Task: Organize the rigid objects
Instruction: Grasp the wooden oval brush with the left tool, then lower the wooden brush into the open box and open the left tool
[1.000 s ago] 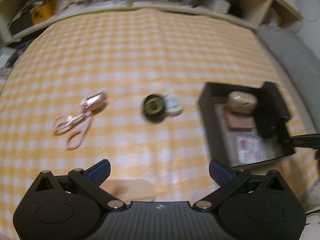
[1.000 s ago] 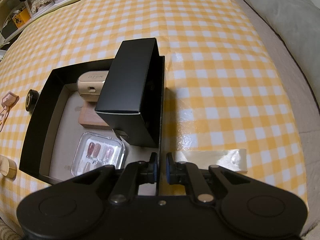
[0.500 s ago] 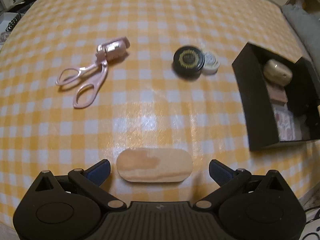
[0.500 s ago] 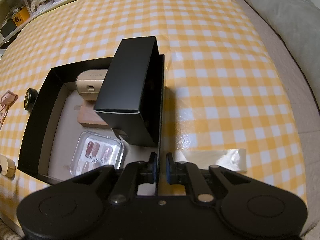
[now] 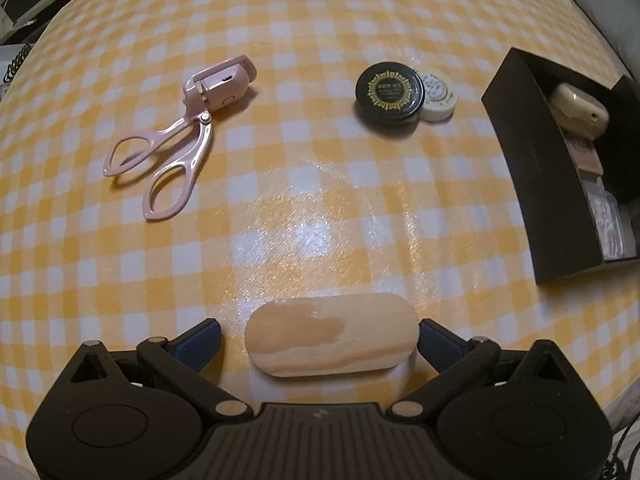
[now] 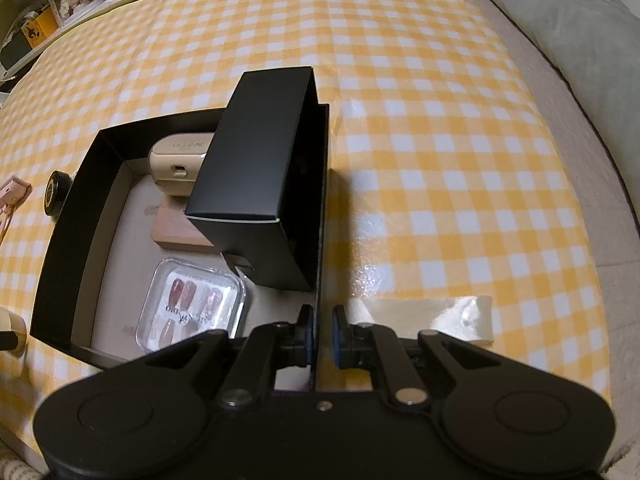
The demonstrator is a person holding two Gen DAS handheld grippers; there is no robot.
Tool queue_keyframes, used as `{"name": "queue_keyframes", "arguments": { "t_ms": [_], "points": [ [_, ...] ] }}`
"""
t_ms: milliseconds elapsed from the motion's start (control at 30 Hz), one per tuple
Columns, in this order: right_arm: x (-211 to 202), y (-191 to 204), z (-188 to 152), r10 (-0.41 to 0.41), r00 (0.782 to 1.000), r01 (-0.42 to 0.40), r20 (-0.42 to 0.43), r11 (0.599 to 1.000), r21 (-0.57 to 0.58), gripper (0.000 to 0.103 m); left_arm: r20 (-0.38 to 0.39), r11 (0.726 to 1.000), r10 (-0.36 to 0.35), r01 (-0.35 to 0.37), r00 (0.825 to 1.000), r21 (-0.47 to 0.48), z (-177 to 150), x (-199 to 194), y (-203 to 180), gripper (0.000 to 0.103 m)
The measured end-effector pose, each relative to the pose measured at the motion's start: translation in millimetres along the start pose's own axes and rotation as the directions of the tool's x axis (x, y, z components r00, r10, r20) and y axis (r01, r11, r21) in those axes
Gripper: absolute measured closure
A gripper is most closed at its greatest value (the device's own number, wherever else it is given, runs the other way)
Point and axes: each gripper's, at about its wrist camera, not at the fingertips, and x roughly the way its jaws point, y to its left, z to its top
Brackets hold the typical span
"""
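Observation:
My left gripper [image 5: 320, 340] is open, its blue fingers on either side of a rounded wooden block [image 5: 331, 334] lying on the yellow checked cloth; the right finger is almost touching it. My right gripper [image 6: 320, 330] is shut on the right wall of an open black box [image 6: 60, 248]. Inside the box are a beige case [image 6: 176, 164], a wooden block [image 6: 180, 232], a clear nail-tip case [image 6: 192, 308] and a tall black carton [image 6: 260, 176]. The box also shows in the left wrist view [image 5: 528, 168].
A pink eyelash curler [image 5: 180, 140] lies at far left. A black round tin [image 5: 390, 90] and a small white tin [image 5: 438, 96] sit together mid-table. A grey cushion [image 6: 580, 40] lies off the right edge. A strip of tape [image 6: 432, 312] sits on the cloth.
My left gripper has dropped down and forward so the wooden block now lies between its open fingers. My right gripper has stayed on the box wall.

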Motion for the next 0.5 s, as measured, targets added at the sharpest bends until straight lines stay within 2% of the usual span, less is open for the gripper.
{"name": "queue_keyframes", "arguments": {
  "t_ms": [67,233,300,400,500],
  "points": [
    [0.6,-0.8,0.2,0.0,1.0,0.0,-0.001,1.0,-0.001,0.094,0.024,1.0,-0.012,0.012,1.0,0.011,1.0,-3.0,-0.7,0.015],
    [1.4,-0.8,-0.1,-0.001,1.0,0.001,-0.003,1.0,-0.003,0.094,0.064,0.999,-0.006,0.003,0.998,0.046,-0.5,-10.2,-9.0,0.015],
    [0.6,-0.1,0.1,0.0,1.0,0.0,-0.002,1.0,-0.002,0.094,0.131,0.997,-0.002,-0.008,0.991,0.078,0.0,-20.2,-14.6,0.015],
    [0.2,0.3,0.2,-0.001,1.0,0.001,-0.003,1.0,-0.002,0.094,0.243,0.989,-0.035,-0.002,0.969,0.149,2.7,-40.5,-25.6,0.015],
    [0.6,0.5,0.2,-0.004,1.0,0.004,-0.003,1.0,-0.004,0.094,0.347,0.967,-0.118,0.028,0.93,0.254,2.7,-62.5,-42.5,0.015]
  ]
}}
